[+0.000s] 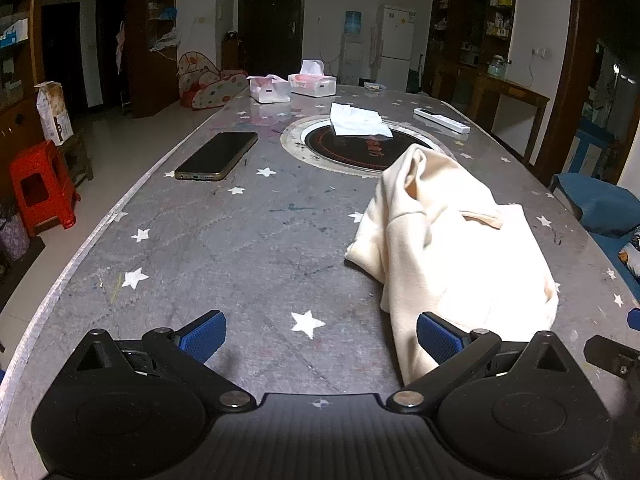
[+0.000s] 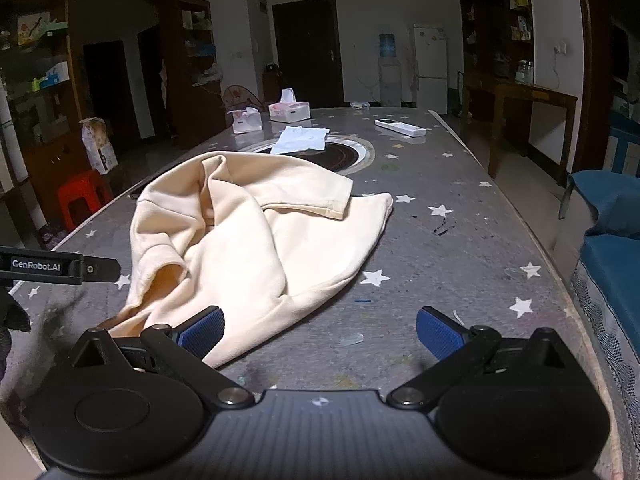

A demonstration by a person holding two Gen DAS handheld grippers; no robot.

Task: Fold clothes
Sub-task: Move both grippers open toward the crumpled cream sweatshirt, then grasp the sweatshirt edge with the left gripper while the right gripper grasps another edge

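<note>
**Cream garment lies crumpled on the starred worktop, both grippers spread and empty**

A cream sweatshirt-like garment [image 2: 256, 236] lies in a loose heap on the grey, star-patterned worktop [image 1: 208, 248], bunched and creased, with one cuffed sleeve [image 2: 316, 196] draped across its upper part. Its far edge reaches the rim of the round built-in hob [image 1: 360, 148] set into the worktop.

The left gripper [image 1: 320, 338] hovers low at the near edge, its blue-padded fingers [image 1: 204, 336] spread wide with nothing between them; the garment's near hem lies just beside its right-hand finger. The right gripper [image 2: 320, 334] is likewise released, its fingers [image 2: 438, 332] wide apart, and the garment's near edge lies against the left-hand finger without being pinched. Part of the other gripper's body shows at the left edge of the right wrist view.

Farther off, a dark smartphone [image 1: 218, 156] lies flat to the left of the hob, a white tissue [image 1: 358, 120] rests on the hob, two tissue boxes [image 1: 290, 86] stand at the far end, and a white remote control [image 1: 442, 120] lies to the right. A red plastic stool [image 1: 42, 186] stands on the floor beside the worktop.
</note>
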